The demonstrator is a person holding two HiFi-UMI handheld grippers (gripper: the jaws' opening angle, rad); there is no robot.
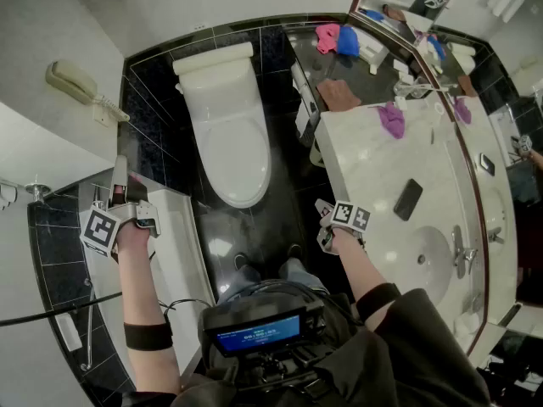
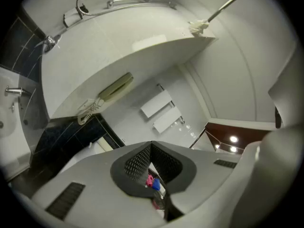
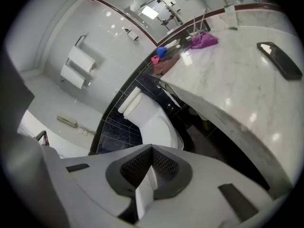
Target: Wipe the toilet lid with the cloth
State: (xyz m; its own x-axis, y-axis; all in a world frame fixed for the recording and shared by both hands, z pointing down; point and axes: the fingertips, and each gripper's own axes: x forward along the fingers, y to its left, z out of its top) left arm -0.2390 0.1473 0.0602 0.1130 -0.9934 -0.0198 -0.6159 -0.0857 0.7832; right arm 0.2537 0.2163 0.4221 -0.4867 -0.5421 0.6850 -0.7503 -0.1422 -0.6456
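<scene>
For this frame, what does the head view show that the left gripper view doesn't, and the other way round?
Only the head view: the closed toilet lid seen whole, the marble counter with a purple cloth and a black phone, and the right gripper. Only the left gripper view: the jaws of the left gripper closed together, empty, and two lit spotlights. Both: the wall telephone and the pink cloth beside the blue cloth.

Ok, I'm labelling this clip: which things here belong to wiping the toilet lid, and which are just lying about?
Job: toilet lid; purple cloth, probably; left hand-held gripper and right hand-held gripper, both shut, empty.
Lying about: black phone; wall telephone; pink cloth; blue cloth; brown cloth.
</scene>
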